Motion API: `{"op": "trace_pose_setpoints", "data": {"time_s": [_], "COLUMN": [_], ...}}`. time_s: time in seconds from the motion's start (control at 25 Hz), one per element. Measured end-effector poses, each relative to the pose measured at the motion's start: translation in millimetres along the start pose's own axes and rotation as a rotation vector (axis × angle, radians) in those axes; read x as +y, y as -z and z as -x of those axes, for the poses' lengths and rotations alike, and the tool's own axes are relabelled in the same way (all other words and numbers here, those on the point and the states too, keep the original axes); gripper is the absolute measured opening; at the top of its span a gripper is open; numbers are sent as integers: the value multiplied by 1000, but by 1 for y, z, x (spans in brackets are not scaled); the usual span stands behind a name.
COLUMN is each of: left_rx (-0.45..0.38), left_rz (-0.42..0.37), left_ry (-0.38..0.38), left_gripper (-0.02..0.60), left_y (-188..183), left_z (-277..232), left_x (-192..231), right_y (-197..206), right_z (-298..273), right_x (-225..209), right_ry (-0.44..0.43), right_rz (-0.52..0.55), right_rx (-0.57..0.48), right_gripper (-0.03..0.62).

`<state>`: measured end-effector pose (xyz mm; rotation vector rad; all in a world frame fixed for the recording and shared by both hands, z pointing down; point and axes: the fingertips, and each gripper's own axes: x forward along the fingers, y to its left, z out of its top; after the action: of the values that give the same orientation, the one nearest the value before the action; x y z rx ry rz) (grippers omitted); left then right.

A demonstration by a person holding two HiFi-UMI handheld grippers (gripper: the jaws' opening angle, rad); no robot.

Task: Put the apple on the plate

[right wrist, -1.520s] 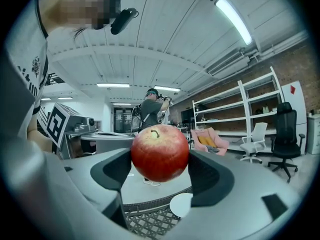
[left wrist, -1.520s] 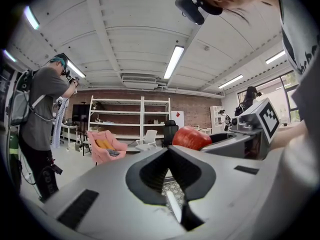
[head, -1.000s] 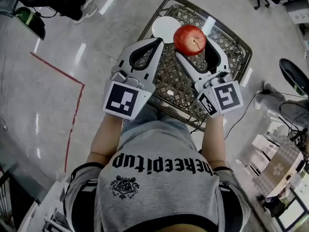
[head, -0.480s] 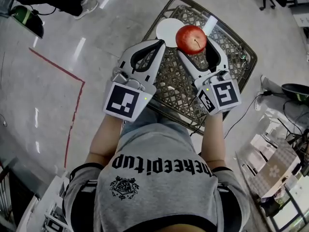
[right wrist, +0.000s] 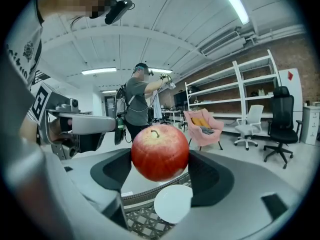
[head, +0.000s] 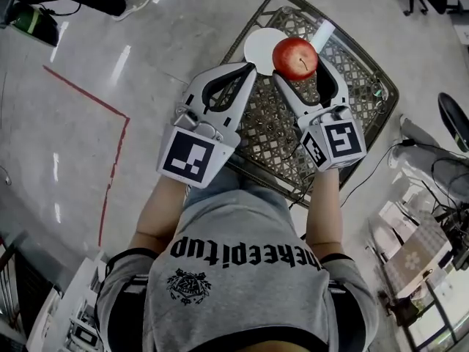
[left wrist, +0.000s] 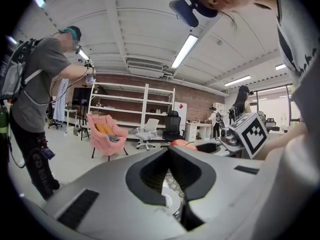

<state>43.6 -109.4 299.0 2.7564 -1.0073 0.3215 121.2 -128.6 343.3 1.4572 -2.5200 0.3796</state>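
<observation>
My right gripper [head: 297,59] is shut on a red apple [head: 295,57], holding it in the air above the metal lattice table [head: 344,116]. In the right gripper view the apple [right wrist: 160,152] sits between the jaw tips, stem up, with the small white plate [right wrist: 173,203] below and just beyond it. The plate [head: 262,46] lies on the table's far left part, partly hidden by the apple. My left gripper [head: 250,70] is shut and empty, its tips close to the plate's near edge; the plate [left wrist: 170,201] shows under them.
The table is small and stands on a glossy grey floor with a red tape line [head: 110,152] at left. A white strip [head: 322,32] lies at the table's far side. Another person [right wrist: 136,106] stands nearby, with a pink armchair [left wrist: 104,134] and office chairs behind.
Both grippers and the apple have drifted slightly right and away from me, toward the plate. The right gripper has kept its hold on the apple.
</observation>
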Motion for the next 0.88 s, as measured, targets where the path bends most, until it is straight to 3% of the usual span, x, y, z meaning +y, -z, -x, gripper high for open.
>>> {"op": "trace_pose_setpoints", "data": {"time_s": [0.88], "left_rx": [65], "left_rz": [68], "left_ry": [-10], "left_gripper": [29], "left_y": [36], "left_z": [-26], "left_x": [34], "right_y": [60], "right_z": [-52], "right_x": [-27], "right_ry": [9], "right_rz": [-33], "right_rx": [140], "right_gripper": [357]}}
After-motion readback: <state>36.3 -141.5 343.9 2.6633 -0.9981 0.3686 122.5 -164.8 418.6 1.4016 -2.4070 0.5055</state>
